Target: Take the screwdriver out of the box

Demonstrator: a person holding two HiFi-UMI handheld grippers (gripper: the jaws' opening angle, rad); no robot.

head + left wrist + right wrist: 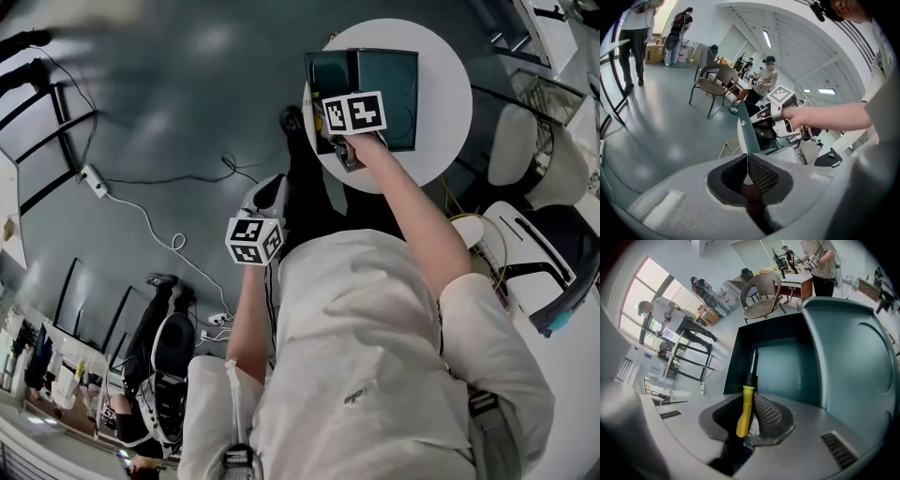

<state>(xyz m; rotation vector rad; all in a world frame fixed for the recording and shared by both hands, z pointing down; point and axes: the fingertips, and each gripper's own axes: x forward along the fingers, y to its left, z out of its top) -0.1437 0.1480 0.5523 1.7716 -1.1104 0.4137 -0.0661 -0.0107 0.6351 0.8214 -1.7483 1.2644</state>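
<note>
A dark teal box (389,94) stands open on a round white table (441,56); in the right gripper view its inside (787,366) and raised lid (853,357) fill the frame. A screwdriver (746,408) with a yellow handle and dark shaft sits between the pads of my right gripper (750,418), its tip pointing into the box. In the head view that gripper (345,155) is at the box's near edge. My left gripper (747,164) is shut on nothing and hangs off the table to the left (265,192), looking toward the box (747,136).
A power strip and cable (141,211) trail over the grey floor at left. A white chair (525,141) and a desk stand right of the table. A wicker chair (761,294) and several people are farther off.
</note>
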